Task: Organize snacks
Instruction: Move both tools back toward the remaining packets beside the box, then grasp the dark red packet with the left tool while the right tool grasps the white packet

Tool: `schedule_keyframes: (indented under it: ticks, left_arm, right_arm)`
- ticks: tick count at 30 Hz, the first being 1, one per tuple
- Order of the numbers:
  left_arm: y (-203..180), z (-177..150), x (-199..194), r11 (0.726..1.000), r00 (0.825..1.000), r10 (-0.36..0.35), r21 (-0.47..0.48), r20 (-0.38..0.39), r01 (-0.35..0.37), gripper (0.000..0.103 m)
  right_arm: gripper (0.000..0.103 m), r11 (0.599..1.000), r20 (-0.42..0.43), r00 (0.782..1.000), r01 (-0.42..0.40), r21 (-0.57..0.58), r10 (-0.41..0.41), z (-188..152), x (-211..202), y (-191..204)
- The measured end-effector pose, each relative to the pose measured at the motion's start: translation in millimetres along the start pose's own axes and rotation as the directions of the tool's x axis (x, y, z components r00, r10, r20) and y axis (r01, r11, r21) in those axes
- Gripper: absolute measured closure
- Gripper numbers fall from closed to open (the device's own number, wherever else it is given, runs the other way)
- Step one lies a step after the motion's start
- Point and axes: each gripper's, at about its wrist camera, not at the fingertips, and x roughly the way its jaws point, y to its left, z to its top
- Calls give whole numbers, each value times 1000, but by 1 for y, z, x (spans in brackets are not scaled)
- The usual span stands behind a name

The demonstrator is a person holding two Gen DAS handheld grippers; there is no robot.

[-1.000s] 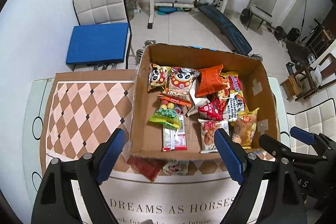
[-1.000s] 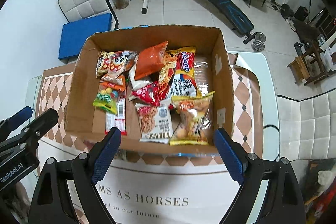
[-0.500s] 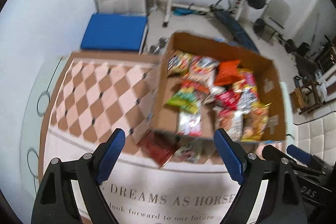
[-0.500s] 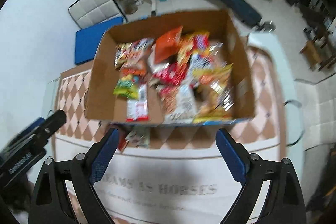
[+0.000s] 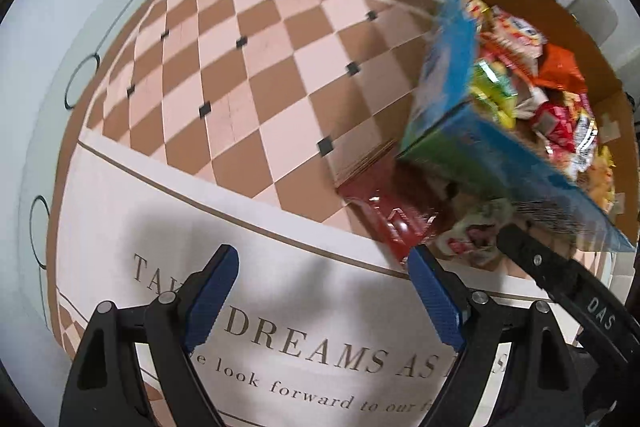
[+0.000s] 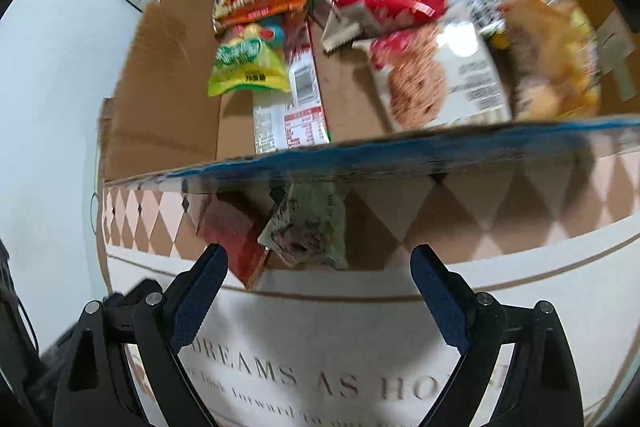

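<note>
Lying beside one box [image 6: 160,99]: seemingly two packets [image 6: 312,231], blurred.

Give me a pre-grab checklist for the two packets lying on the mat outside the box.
1. Right tool open, nothing in it: ok.
2. Left tool open, nothing in it: ok.
3. Red packet and green packet in view: ok.
4. Packets clear of the box: not ok, partly tucked under its front edge.
5. Right tool lined up on a packet: ok, roughly.
6. Picture sharp enough to aim: not ok, blurred.
</note>
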Motion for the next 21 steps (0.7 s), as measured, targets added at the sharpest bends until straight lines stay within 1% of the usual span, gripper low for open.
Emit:
schedule_keyframes:
  ticks: [2, 5, 6, 7, 8, 10, 11, 13, 17, 19, 21]
  left_arm:
    - [4, 1, 8, 1000, 1000, -4, -12, -17, 3, 16]
    - [10, 3, 22, 998, 998, -33, -46, -50, 31, 16]
    - [12, 4, 26, 997, 997, -53, -62, -64, 49, 16]
    - [13, 6, 30, 995, 995, -67, -85, -78, 60, 16]
    - [14, 7, 33, 992, 993, -82, -103, -85, 73, 16]
    - [12, 10, 38, 987, 989, -110, -132, -100, 96, 16]
    - [10, 12, 40, 983, 986, -125, -145, -106, 109, 16]
    - [4, 14, 44, 979, 983, -146, -159, -111, 128, 16]
    - [-14, 18, 59, 975, 978, -162, -174, -128, 139, 16]
    - [-25, 19, 69, 976, 978, -157, -174, -136, 132, 16]
    - [-33, 17, 75, 979, 981, -135, -169, -138, 111, 16]
  right_arm:
    - [9, 1000, 4, 1000, 5, 18, -5, 1, 13, 2]
    - [12, 999, 8, 1000, 12, 37, -12, 4, 27, 6]
    - [16, 999, 10, 1000, 11, 45, -12, 3, 32, 6]
    - [25, 999, 10, 1000, 18, 49, -18, 4, 36, 7]
    - [33, 998, 12, 999, 33, 49, -34, 4, 39, 8]
    - [48, 999, 23, 999, 35, 39, -36, 2, 39, 11]
    - [49, 999, 24, 999, 43, 31, -44, 1, 38, 12]
    - [61, 998, 34, 998, 61, 18, -61, -2, 34, 10]
    - [62, 995, 30, 995, 90, 30, -91, -10, 22, -7]
    - [62, 994, 24, 995, 95, 52, -97, -12, 17, -19]
    - [62, 993, 14, 994, 105, 59, -106, -15, 15, -25]
